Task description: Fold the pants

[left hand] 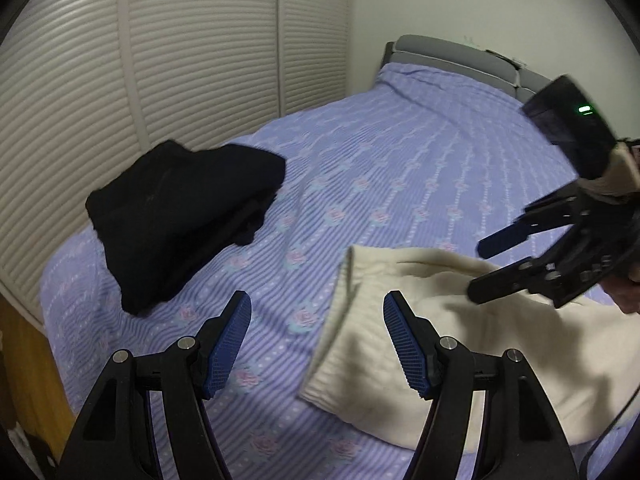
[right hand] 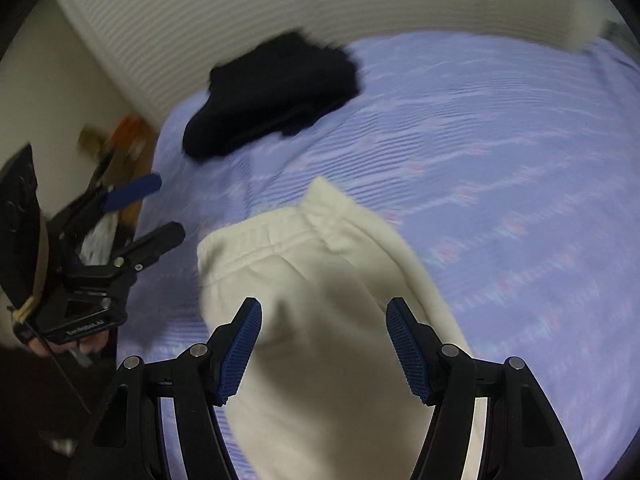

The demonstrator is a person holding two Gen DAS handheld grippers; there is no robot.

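So a bed (left hand: 360, 152) in a lilac striped cover with little flowers is taking up most of the room, its grey padded headboard (left hand: 440, 54) sitting at 1 o'clock. White slatted closet doors (left hand: 180, 52) are running along 10 to 12, a plain white wall (left hand: 480, 0) is showing at 1, and some wooden furniture (left hand: 24, 360) is peeking in at 8.

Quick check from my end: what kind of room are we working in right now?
Most likely a bedroom. The cream pants and a folded black garment lie on a bed with a lilac floral bedspread and a grey padded headboard. Slatted white closet doors run along the bed's far side.
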